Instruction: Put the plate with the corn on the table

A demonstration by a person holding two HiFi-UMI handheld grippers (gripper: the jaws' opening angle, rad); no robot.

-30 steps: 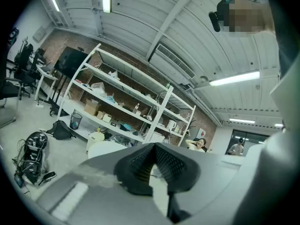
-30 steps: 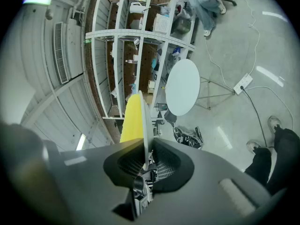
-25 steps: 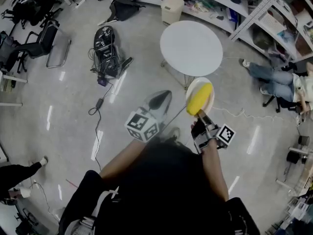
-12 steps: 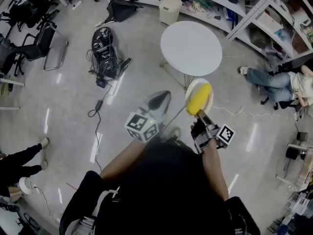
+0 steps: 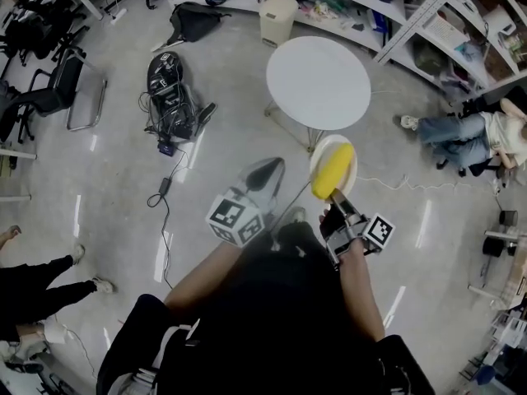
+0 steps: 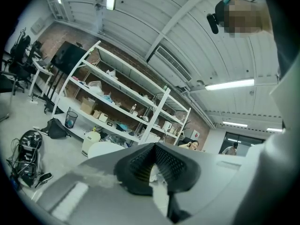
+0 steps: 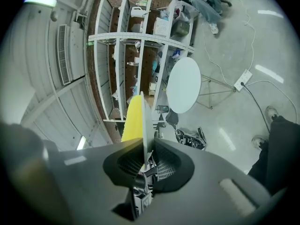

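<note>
A pale plate (image 5: 346, 151) carries a yellow corn cob (image 5: 333, 169) and hangs over the floor, just short of the near edge of the round white table (image 5: 319, 81). My right gripper (image 5: 335, 196) is shut on the plate's near rim. In the right gripper view the plate (image 7: 146, 125) stands edge-on between the pads of that gripper (image 7: 145, 159), with the corn (image 7: 133, 118) to its left and the table (image 7: 183, 84) beyond. My left gripper (image 5: 265, 171) floats left of the plate; its jaws (image 6: 152, 170) show a narrow gap with nothing in it.
A black backpack (image 5: 171, 85) with cables lies on the floor left of the table. Chairs (image 5: 62, 89) stand at far left, shelving (image 5: 428, 15) and a white bin (image 5: 278, 16) at the back. One person sits at right (image 5: 482, 130); another's legs (image 5: 37, 282) show at lower left.
The floor and backpack have slid a little under me while both grippers and the plate keep their places. The legs at lower left have stepped further in. The grip is unchanged.
</note>
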